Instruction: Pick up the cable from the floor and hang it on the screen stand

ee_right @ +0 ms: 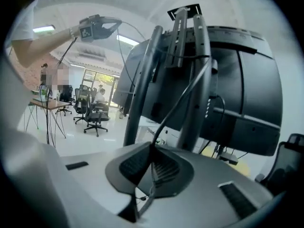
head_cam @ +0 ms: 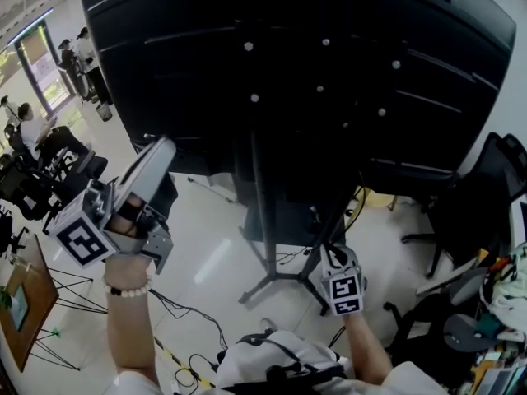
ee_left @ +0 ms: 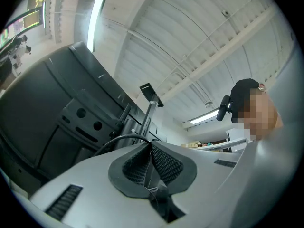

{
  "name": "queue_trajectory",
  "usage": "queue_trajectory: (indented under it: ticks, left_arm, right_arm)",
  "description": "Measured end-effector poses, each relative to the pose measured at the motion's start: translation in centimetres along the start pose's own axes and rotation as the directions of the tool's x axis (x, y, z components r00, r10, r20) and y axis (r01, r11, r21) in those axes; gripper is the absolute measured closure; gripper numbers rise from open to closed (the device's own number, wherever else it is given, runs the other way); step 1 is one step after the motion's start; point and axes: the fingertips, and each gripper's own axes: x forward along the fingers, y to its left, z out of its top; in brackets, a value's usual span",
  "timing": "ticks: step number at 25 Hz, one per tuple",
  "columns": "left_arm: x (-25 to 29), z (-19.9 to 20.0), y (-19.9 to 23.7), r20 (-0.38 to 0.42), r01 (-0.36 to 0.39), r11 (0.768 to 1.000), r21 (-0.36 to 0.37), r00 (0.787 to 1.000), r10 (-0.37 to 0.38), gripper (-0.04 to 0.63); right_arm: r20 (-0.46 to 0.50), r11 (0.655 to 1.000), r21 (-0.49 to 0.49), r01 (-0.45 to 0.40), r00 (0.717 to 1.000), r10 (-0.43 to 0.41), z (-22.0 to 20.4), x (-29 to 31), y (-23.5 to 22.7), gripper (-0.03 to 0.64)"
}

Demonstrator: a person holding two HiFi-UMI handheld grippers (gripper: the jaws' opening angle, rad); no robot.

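And the left claw (ee_left: 149,144) pinched shut on the cable (ee_left: 121,136), left of the screen stand (head_cam: 257,212); the right claw (ee_right: 152,148) gripped it too, just before the stand's posts; open floor (head_cam: 210,257) lay left of the stand.

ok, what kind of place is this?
Probably an open-plan office or lab: office chairs and a desk, a strip light overhead, a big screen on a stand.

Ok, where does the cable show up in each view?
Head view: not discernible against the dark screen.
Left gripper view: lower centre, the cable arcs left out of the left gripper's shut jaws.
Right gripper view: centre, it rises from the right gripper, shut on it.
Shared landmark: the screen stand.
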Motion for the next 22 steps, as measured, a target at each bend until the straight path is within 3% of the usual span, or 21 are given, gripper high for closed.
queue_trajectory:
  ticks: [3,6,11,15,22]
  left_arm:
    - [-1.5,-1.2,-1.1,0.011,-0.007,0.999,-0.033,1.000,0.008,0.580]
    - [-2.5,-3.2,-2.0,-0.019,-0.021,0.998,-0.066,1.000,0.020,0.580]
    - [-3.6,-8.1,-2.8,-0.113,-0.076,0.990,-0.118,0.992,0.063,0.580]
    - [-5.3,-11.7,-3.1,-0.180,-0.143,0.981,-0.134,0.977,0.118,0.580]
    - [-9.5,-14.2,-2.8,-0.187,-0.200,0.967,-0.158,0.968,0.170,0.580]
  right_arm:
    - [0.089,0.999,-0.031,0.029,0.996,-0.026,3.6,-3.5,-2.5,0.598]
    - [0.183,1.000,0.021,0.023,0.983,-0.027,6.0,-7.5,-3.9,0.598]
    - [0.301,0.993,0.084,-0.084,0.952,0.056,9.2,-12.8,-4.9,0.598]
    - [0.314,0.987,-0.002,-0.159,0.937,0.151,10.7,-14.6,-4.5,0.598]
    - [0.314,0.989,-0.119,-0.087,0.942,0.120,14.0,-16.5,-5.9,0.598]
